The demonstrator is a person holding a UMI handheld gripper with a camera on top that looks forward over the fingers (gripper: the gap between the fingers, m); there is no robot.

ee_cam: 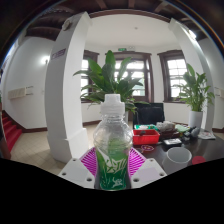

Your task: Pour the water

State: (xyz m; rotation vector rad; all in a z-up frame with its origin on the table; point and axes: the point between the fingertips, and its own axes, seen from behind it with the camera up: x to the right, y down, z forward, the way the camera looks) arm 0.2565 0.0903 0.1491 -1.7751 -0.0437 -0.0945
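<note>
Now | fingers [113, 170] clamped on bottle [112, 150], lower centre | long axis upright, cap up | cup [180, 158] lower right on desk [205, 150], apart from bottle

A dark worktop [205, 150] lies ahead of the fingers and off to their right. On it, just right of the fingers, stands a clear cup [180, 159]. Near it, a bit farther ahead, lies a small dark round thing [150, 149] and a white bowl [172, 143]. Beyond those sits a red box [147, 136] with something green on top. Farther right stands a white pot [195, 119] with a big green plant in it. Past the red box there is a dark screen [149, 113].
</note>
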